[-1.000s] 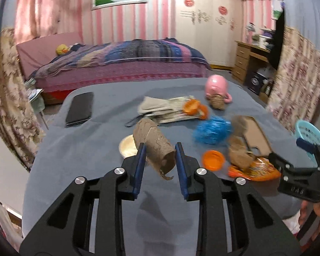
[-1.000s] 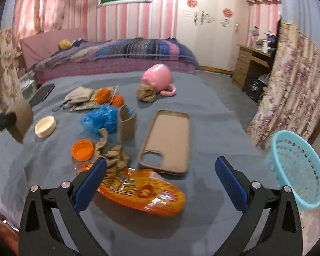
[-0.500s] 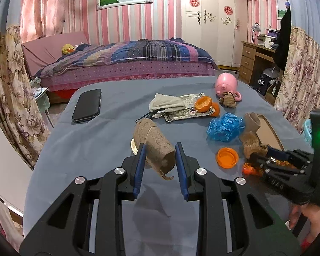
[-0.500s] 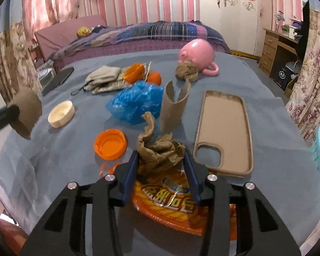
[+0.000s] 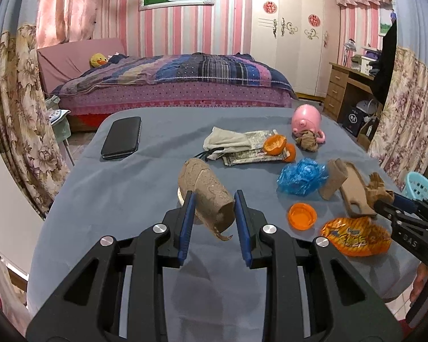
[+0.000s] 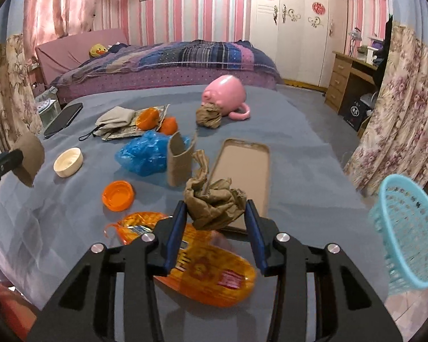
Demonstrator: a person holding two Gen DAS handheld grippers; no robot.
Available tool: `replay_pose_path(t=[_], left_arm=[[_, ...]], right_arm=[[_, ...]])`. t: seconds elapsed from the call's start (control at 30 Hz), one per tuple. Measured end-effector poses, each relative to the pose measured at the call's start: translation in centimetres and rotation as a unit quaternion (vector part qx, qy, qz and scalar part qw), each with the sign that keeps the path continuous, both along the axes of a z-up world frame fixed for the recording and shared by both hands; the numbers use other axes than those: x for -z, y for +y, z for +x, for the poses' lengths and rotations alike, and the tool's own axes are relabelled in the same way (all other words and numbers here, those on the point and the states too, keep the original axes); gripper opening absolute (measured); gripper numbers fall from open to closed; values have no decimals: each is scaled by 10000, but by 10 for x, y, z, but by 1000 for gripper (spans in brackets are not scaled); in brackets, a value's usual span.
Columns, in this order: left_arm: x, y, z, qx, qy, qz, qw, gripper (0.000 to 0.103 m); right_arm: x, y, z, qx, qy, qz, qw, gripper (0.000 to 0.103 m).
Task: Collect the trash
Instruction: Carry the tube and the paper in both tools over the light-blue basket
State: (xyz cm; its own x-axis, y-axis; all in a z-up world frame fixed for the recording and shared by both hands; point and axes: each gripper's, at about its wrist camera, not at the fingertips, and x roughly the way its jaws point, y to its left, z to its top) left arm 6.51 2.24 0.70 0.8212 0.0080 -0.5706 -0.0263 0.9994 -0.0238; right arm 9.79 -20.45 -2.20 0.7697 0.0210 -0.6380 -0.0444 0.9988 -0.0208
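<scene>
1. Left gripper (image 5: 212, 213): jaws pinching a cardboard tube (image 5: 205, 199) crosswise, held up off the desk (image 5: 122, 188). The tube's torn near end hangs down btwn the jaws; its far end tilts up and away.
2. Right gripper (image 6: 215, 222): jaws closed in during the last moment and now pinch a crumpled brown paper wad (image 6: 214, 202), lifted clear of the desk. A twisted tail of the wad sticks up above the jaws.
3. Under the right jaws, near the desk's near edge: orange snack wrapper (image 6: 205, 273), partly covered by the jaws & blurred.
4. Just beyond the wad: tan phone case (image 6: 242, 176), open side up, its near end hidden behind the paper. Beside it a second, slit cardboard tube (image 6: 179, 162) stands upright, touching a blue plastic bag (image 6: 145, 156).
5. Toward the left edge: orange lid (image 6: 118, 195) and a cream lid (image 6: 68, 162); in the left wrist view the cream lid is mostly hidden behind the held tube.
6. Farther back: orange peels (image 6: 157, 121) on printed paper, a pink mug (image 6: 226, 95) on its side w/ another paper wad (image 6: 209, 116) at its mouth.
7. Off the desk's right edge: teal basket (image 6: 405, 230), blurred and cut by the frame edge in the left wrist view.
</scene>
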Motion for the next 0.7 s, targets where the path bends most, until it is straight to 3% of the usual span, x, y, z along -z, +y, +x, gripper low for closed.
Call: replay_pose_path(t=[0.37,0.7], left_arm=[[-21,-33,3,78,-180,2,9998,27],[-26,-84,16,339,-191,116,9992,27]], right_arm=[[-10,-61,-5,195,-76,106,9997,42],[-23,-126,-8,538,-414,166,9976,42]])
